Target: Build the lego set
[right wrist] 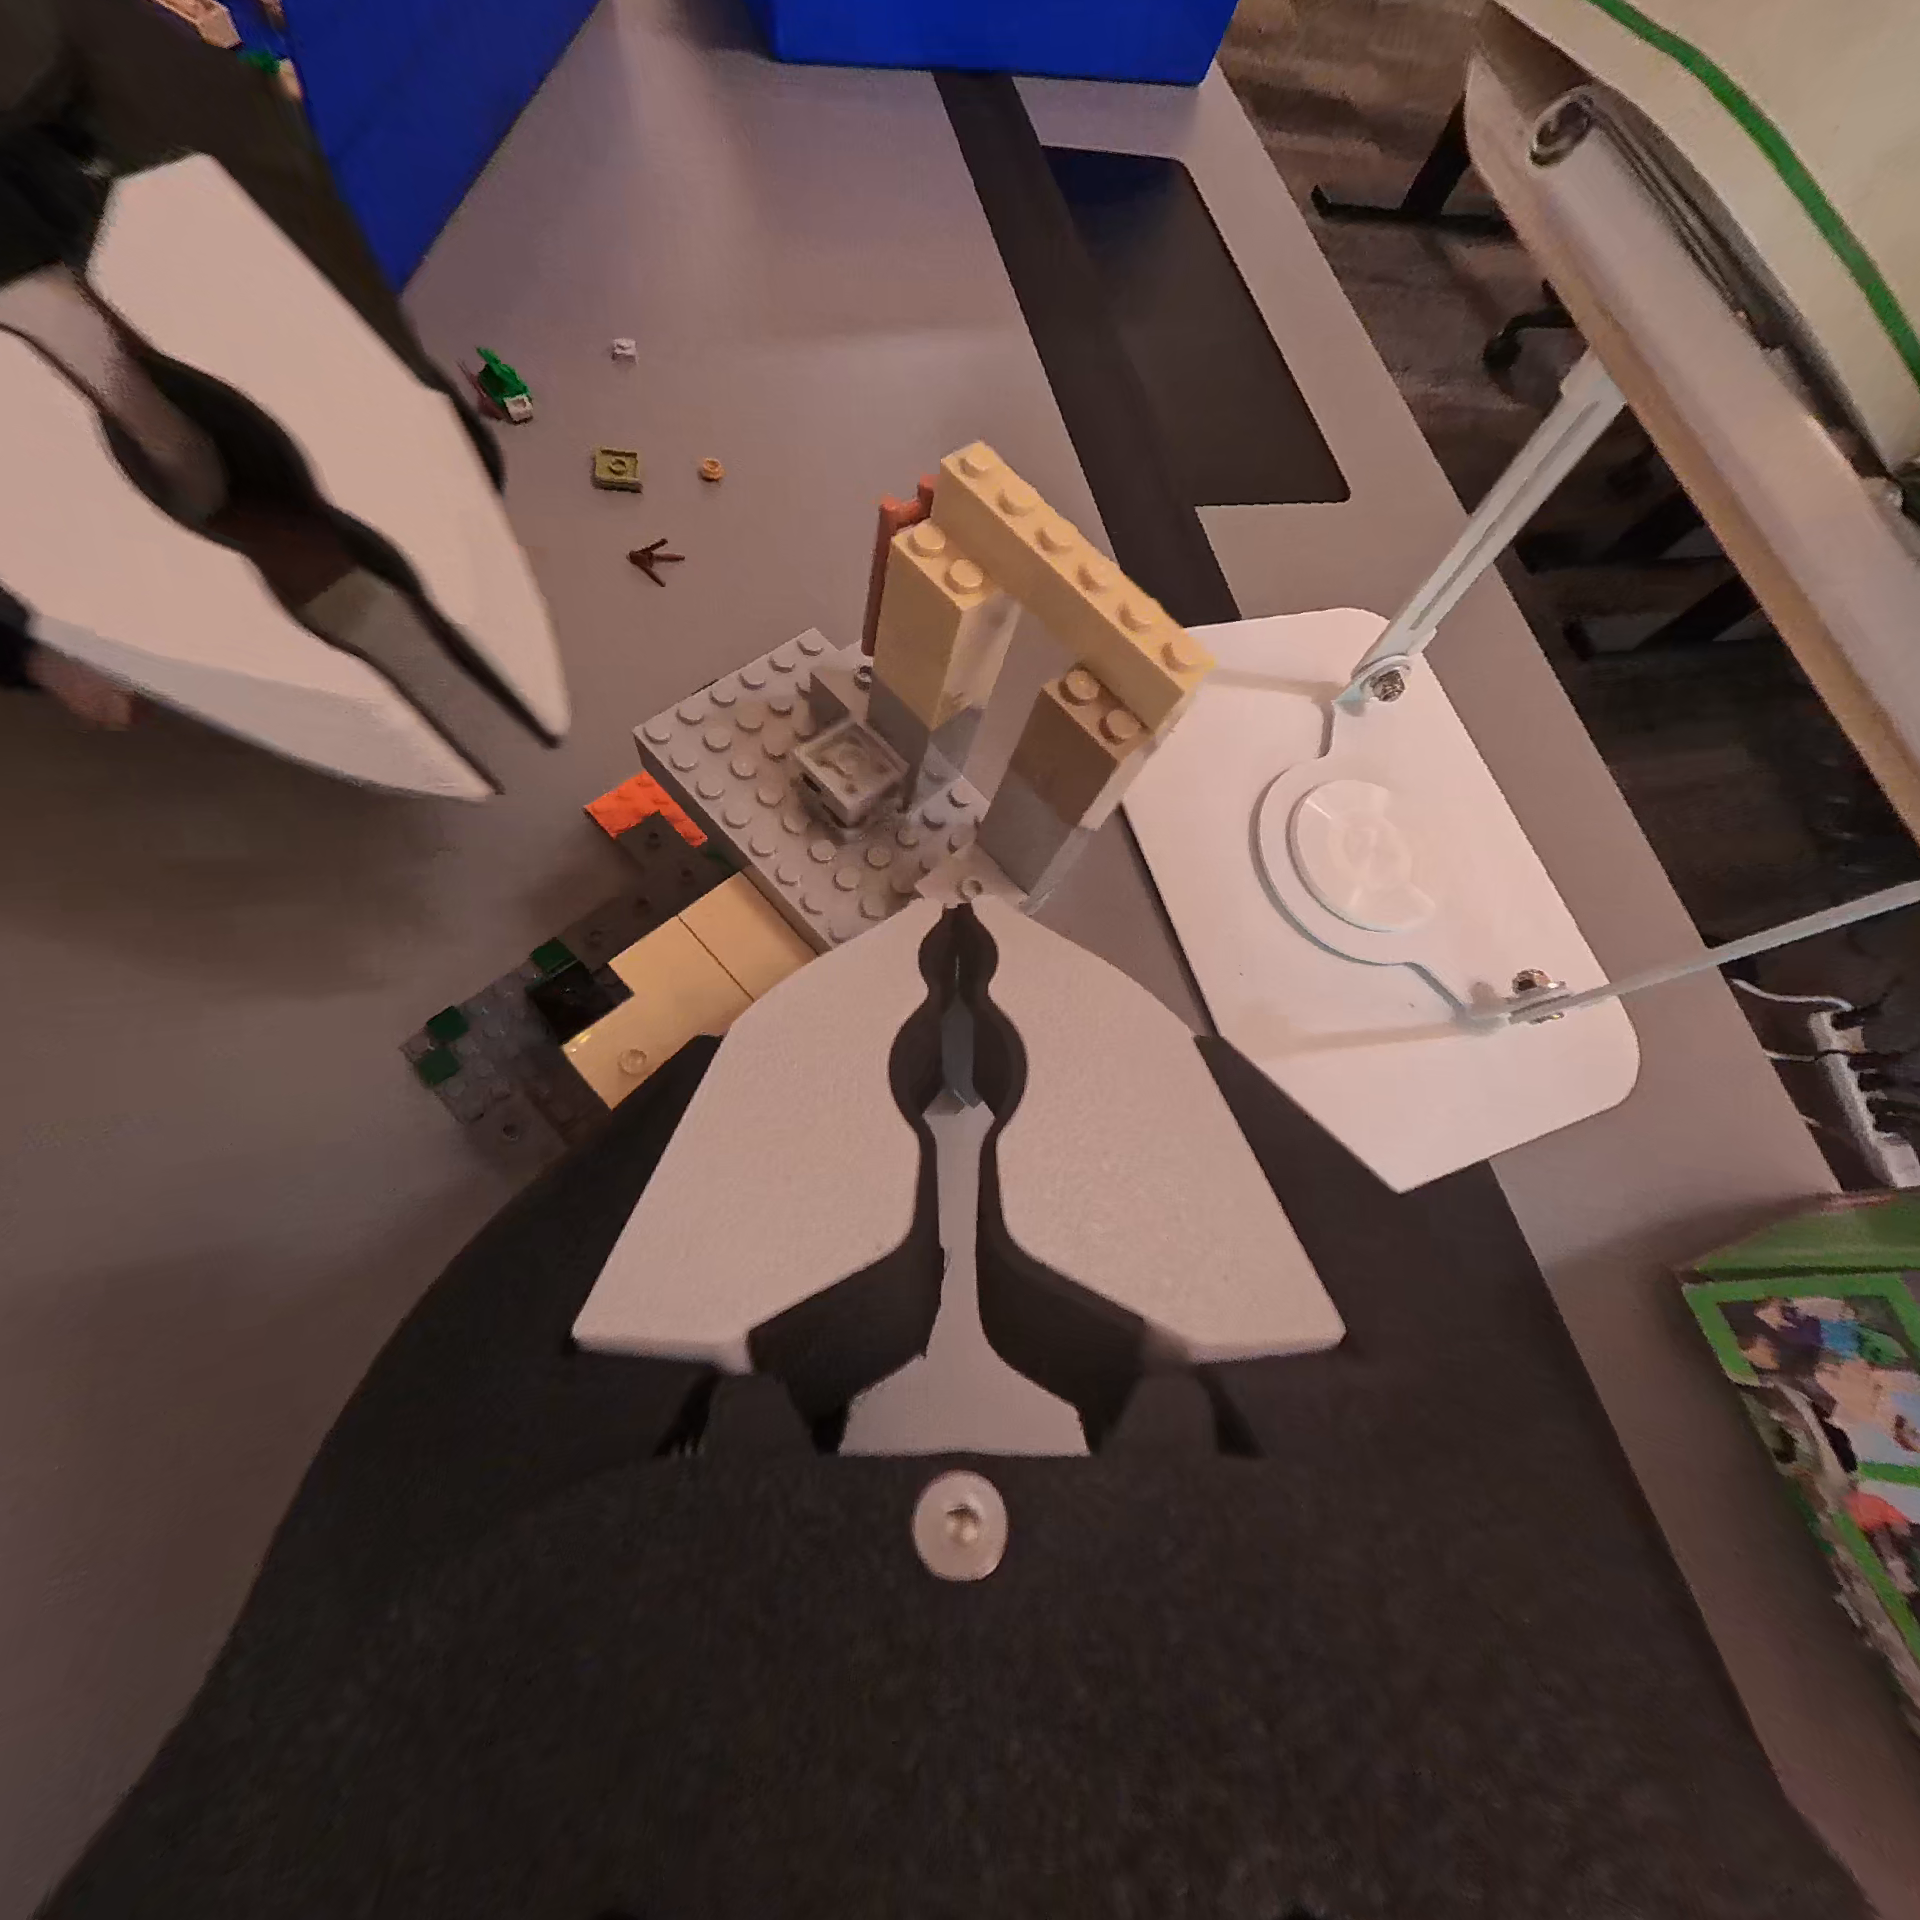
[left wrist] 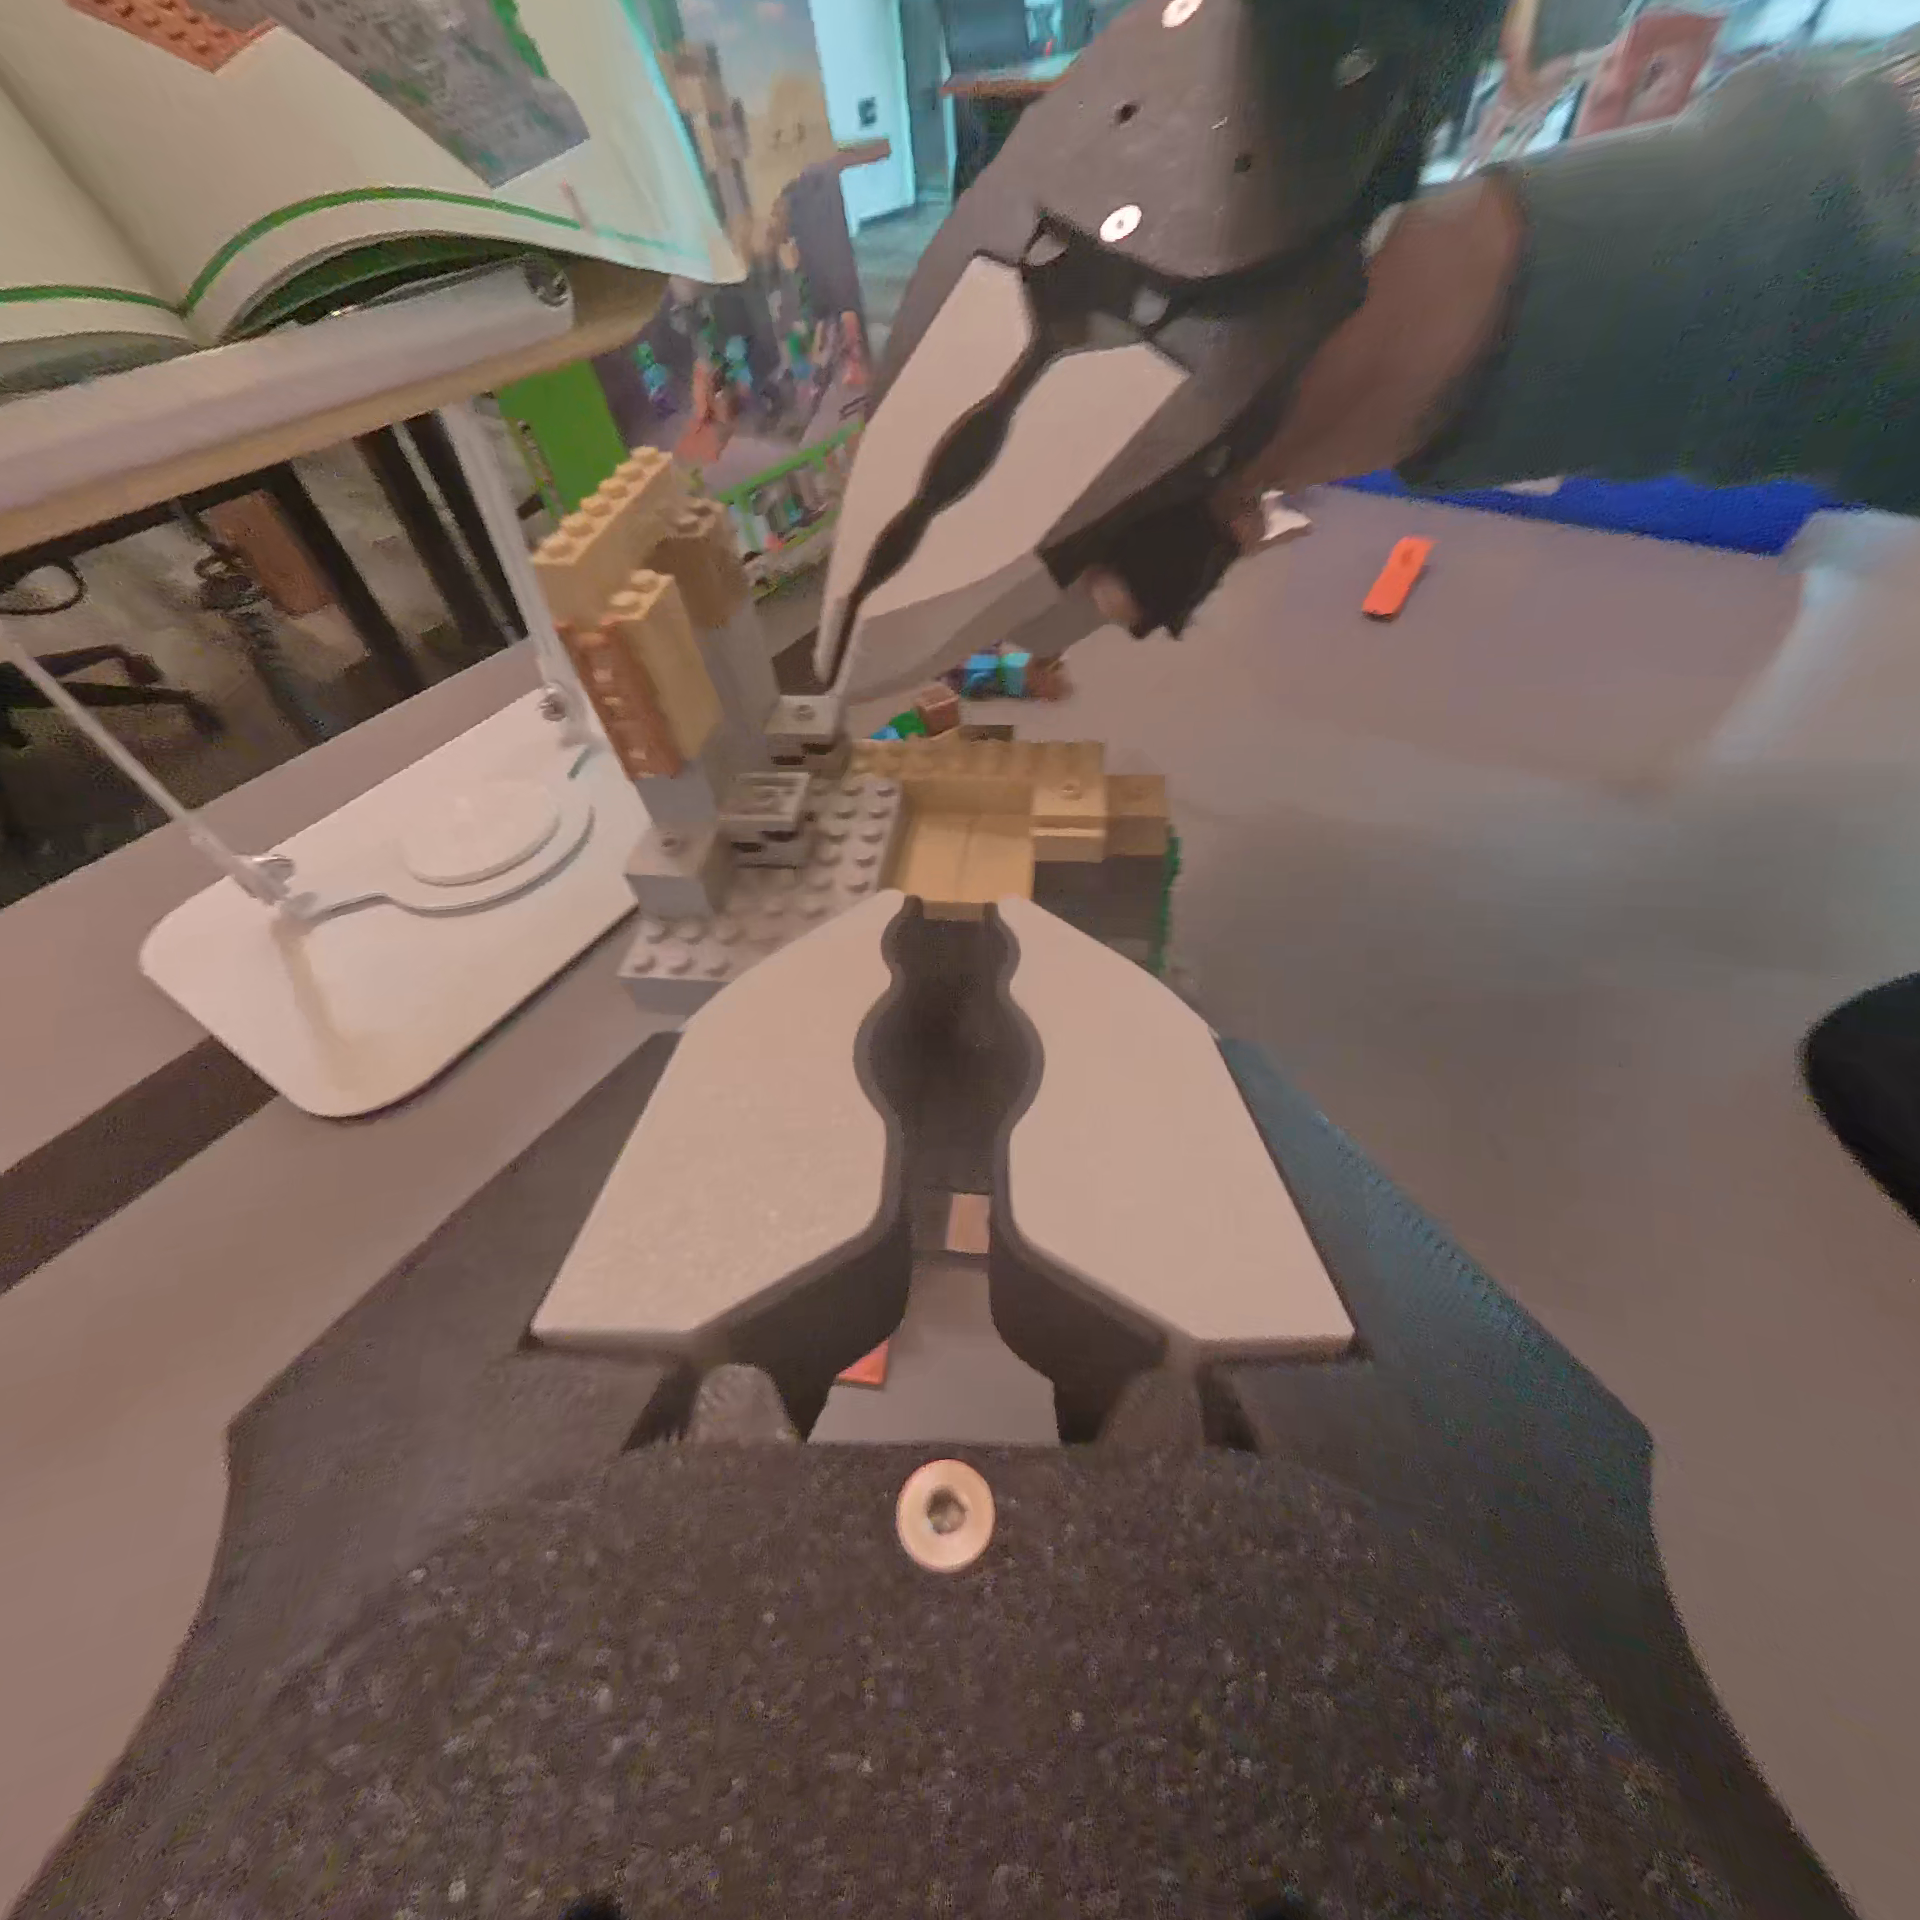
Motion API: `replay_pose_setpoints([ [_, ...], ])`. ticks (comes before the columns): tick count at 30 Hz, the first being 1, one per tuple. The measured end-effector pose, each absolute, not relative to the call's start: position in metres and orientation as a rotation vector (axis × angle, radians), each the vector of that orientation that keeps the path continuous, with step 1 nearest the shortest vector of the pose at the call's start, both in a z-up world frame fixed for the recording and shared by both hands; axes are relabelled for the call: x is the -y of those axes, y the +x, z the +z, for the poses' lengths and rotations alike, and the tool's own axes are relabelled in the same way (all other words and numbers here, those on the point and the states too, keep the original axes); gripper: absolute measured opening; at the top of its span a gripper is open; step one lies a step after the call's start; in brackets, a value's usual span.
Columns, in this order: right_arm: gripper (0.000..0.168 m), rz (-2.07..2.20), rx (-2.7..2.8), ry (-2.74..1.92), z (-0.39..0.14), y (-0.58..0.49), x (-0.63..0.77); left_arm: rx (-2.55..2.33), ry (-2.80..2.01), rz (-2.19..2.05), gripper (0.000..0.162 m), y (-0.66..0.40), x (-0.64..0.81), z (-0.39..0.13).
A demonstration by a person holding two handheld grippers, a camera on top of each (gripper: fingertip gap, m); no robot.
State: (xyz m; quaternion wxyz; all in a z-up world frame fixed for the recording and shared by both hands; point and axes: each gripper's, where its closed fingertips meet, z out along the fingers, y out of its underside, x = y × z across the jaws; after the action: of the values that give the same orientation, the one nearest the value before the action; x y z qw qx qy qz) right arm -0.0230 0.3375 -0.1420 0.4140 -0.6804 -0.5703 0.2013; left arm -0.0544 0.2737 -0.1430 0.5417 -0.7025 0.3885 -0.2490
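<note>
The lego build stands on a grey studded baseplate. It has a tan arch on grey pillars, tan tiles and a small grey stacked piece. My right gripper is shut. Its tips touch the top of a small grey brick at the plate's corner by the arch. My left gripper is open by a narrow gap and empty. It sits just short of the tan tiles.
A white stand base sits beside the arch, with an open booklet above it. The lego box is at the right. Loose pieces and an orange piece lie on the table. A blue bin is beyond. About 8 centimeters separates my left fingertips from my right.
</note>
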Motion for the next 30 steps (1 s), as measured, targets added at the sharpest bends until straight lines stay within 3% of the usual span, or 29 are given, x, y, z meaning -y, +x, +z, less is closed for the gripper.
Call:
replay_pose_setpoints([
  [3,0.0,0.467,1.475,-1.646,-0.133,-0.03,-0.327,-0.925,-1.692,-0.529,0.011,-0.057,-0.286,-0.14],
  [6,0.016,0.396,1.528,-1.652,-0.133,-0.044,-0.316,-0.914,-1.709,-0.503,0.011,-0.062,-0.293,-0.139],
  [12,0.023,0.179,1.477,-1.711,-0.146,-0.055,-0.321,-0.907,-1.721,-0.474,0.011,-0.072,-0.294,-0.141],
  [19,0.009,0.134,1.39,-1.715,-0.146,-0.054,-0.327,-0.92,-1.718,-0.484,0.011,-0.075,-0.289,-0.143],
  [21,0.003,0.197,1.33,-1.737,-0.143,-0.05,-0.327,-0.92,-1.713,-0.496,0.012,-0.074,-0.288,-0.142],
  [30,0.002,0.871,0.955,-1.879,-0.125,-0.04,-0.328,-0.939,-1.696,-0.496,0.016,-0.059,-0.297,-0.136],
])
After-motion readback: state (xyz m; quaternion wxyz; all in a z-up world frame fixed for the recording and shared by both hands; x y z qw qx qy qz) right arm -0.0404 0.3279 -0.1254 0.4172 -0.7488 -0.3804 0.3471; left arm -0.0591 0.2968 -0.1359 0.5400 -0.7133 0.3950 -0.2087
